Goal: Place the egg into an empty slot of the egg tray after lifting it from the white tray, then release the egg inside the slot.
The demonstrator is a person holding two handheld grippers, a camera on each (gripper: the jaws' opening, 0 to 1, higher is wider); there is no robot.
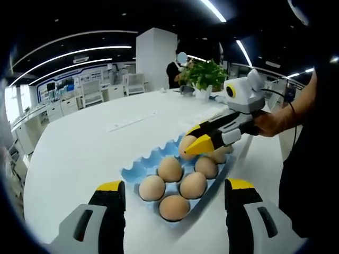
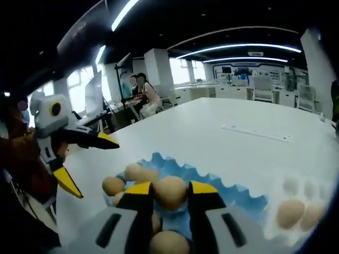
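Note:
My right gripper is shut on a brown egg. In the left gripper view the same gripper comes in from the right and holds the egg just over the far rows of the blue egg tray. Several brown eggs sit in the tray's near slots. My left gripper stands wide open at the tray's near end, holding nothing. In the right gripper view it hangs at the left, jaws apart. At the right, a white tray holds two eggs.
The trays rest on a large white table. A thin pale strip lies on it further back. A potted plant stands at the far edge. A hand holds the right gripper. People sit at desks beyond the table.

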